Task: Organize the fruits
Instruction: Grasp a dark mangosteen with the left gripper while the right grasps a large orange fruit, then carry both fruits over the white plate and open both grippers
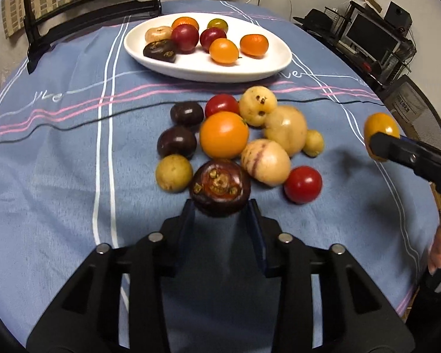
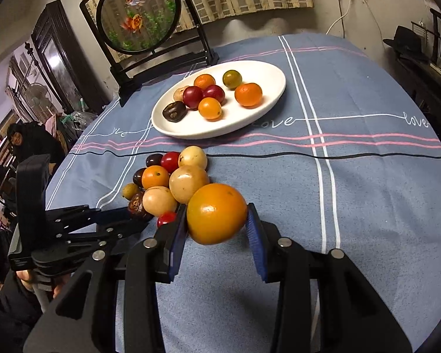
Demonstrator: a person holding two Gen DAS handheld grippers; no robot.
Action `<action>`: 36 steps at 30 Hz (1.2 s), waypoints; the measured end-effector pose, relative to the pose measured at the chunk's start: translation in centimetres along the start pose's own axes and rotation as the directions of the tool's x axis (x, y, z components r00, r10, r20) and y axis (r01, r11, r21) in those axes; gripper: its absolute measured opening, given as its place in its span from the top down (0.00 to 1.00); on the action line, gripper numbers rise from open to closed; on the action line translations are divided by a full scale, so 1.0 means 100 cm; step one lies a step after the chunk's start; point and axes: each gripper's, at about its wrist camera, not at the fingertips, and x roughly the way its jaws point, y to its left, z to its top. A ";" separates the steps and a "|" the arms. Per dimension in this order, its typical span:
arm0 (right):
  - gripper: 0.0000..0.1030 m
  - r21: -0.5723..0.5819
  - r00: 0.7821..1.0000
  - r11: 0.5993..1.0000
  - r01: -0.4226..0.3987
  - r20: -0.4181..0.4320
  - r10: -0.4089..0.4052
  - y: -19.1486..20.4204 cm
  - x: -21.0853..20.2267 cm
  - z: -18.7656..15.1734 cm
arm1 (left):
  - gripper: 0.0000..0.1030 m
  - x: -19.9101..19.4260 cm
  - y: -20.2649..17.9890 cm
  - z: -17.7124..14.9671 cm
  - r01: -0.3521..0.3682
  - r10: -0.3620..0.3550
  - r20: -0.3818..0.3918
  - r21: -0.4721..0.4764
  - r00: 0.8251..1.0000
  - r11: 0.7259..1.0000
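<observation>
left gripper [image 1: 220, 210]: jaws clamped on dark purple fruit [image 1: 219, 187], nearest of the pile
right gripper [image 2: 217, 220]: clamped on orange fruit [image 2: 216, 213], held clear of cloth
white plate [image 2: 264, 111]: ahead of both, past pile
tip: lift straight, don't nudge neighbours

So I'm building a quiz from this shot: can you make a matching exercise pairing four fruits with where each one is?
Things:
1. orange fruit
2. dark purple fruit
3. green-orange citrus
4. red tomato

Places:
A. on the white plate
B. between the left gripper fingers
C. loose on the tablecloth
D. in the right gripper

Pairs: 1-D, 2-B, 3-A, 4-C
</observation>
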 end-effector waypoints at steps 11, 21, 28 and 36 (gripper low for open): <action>0.61 -0.002 1.000 1.000 -0.022 0.004 0.022 0.008 -0.005 0.000 | 0.57 -0.003 0.000 0.008 -0.018 0.019 0.043 -0.009 0.999 1.000; 0.61 -0.048 1.000 0.999 -0.019 0.020 0.020 0.021 -0.007 0.009 | 0.57 -0.058 -0.002 0.010 0.037 -0.033 0.134 -0.025 0.990 0.999; 0.62 -0.085 0.999 0.996 -0.004 -0.035 0.001 0.024 0.008 0.017 | 0.57 -0.069 -0.004 0.032 0.036 -0.036 0.156 0.002 0.987 0.999; 0.52 -0.084 0.973 0.993 -0.082 -0.221 0.061 0.032 0.042 -0.009 | 0.57 -0.069 0.001 0.034 0.049 -0.047 0.168 -0.010 0.985 0.999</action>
